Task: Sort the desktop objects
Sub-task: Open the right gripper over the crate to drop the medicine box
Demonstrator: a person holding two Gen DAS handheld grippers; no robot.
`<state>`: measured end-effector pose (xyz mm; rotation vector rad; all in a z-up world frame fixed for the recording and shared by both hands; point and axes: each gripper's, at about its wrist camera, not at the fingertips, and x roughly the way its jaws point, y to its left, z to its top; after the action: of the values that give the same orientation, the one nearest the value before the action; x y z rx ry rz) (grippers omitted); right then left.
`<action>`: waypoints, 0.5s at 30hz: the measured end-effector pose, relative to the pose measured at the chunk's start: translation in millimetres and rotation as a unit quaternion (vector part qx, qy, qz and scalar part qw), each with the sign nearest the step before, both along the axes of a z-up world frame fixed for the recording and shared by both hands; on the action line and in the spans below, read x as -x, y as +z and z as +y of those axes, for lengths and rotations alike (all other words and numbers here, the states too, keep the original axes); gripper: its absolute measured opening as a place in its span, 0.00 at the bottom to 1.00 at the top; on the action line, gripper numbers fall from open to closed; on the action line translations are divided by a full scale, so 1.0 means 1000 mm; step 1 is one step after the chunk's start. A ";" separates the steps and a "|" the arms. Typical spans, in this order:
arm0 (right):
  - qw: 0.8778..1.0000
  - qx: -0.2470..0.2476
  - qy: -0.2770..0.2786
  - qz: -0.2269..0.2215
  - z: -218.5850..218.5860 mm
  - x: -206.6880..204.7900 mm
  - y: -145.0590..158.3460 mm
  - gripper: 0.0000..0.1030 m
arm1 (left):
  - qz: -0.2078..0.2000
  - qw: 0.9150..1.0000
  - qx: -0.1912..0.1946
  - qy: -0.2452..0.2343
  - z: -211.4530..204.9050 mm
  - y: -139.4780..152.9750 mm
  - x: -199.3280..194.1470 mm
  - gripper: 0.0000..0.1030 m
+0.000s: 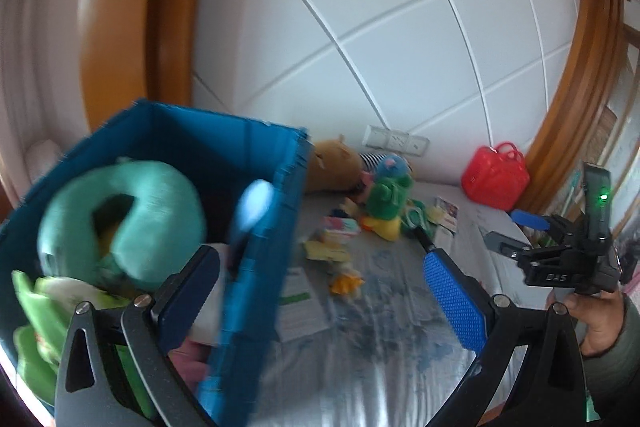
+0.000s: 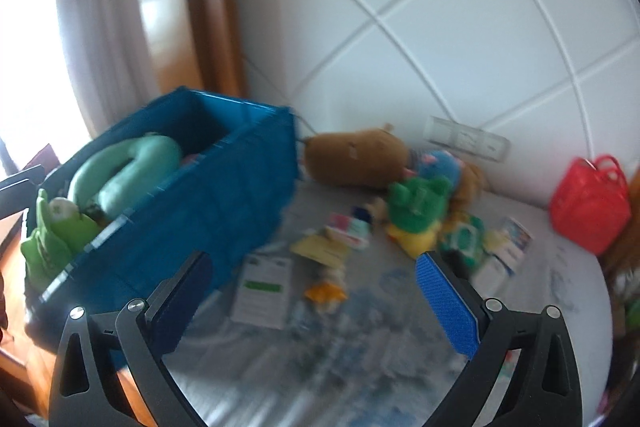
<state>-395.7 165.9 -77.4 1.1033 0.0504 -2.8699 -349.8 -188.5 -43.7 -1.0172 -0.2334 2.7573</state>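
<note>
The blue fabric bin (image 2: 208, 187) already holds a mint neck pillow (image 1: 120, 219). A brown plush (image 2: 356, 157) and small toys remain on the surface (image 2: 360, 367). Left tongs (image 1: 324, 295) and right tongs (image 2: 316, 303) are spread, empty.

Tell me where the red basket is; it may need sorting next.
The red basket stands at the table's far right in both wrist views, against the white wall, right of the toy pile and the green plush.
</note>
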 end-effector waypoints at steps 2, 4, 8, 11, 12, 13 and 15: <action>1.000 -0.001 -0.010 -0.007 0.027 -0.010 -0.005 1.00 | -0.014 1.000 0.001 -0.005 0.024 -0.015 0.007 1.00; 1.000 -0.003 -0.020 -0.015 0.054 -0.020 -0.010 1.00 | -0.030 1.000 0.002 -0.006 0.046 -0.034 0.016 1.00; 0.999 -0.008 -0.031 -0.028 0.098 -0.034 -0.021 1.00 | -0.054 0.999 0.002 -0.003 0.085 -0.075 0.034 1.00; 0.998 -0.008 -0.039 -0.042 0.129 -0.041 -0.033 1.00 | -0.070 0.998 -0.005 0.000 0.106 -0.108 0.054 1.00; 0.998 -0.008 -0.043 -0.048 0.137 -0.043 -0.038 1.00 | -0.077 0.997 -0.007 0.002 0.113 -0.121 0.063 1.00; 0.997 -0.007 -0.046 -0.055 0.144 -0.045 -0.043 1.00 | -0.082 0.997 -0.011 0.003 0.117 -0.131 0.070 1.00; 0.996 -0.006 -0.054 -0.068 0.159 -0.049 -0.054 1.00 | -0.098 0.995 -0.010 0.013 0.127 -0.158 0.091 1.00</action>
<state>-347.0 325.0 -131.2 1.3403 0.0023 -2.8810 -441.2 -61.6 -202.1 -1.2889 -0.3036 2.6712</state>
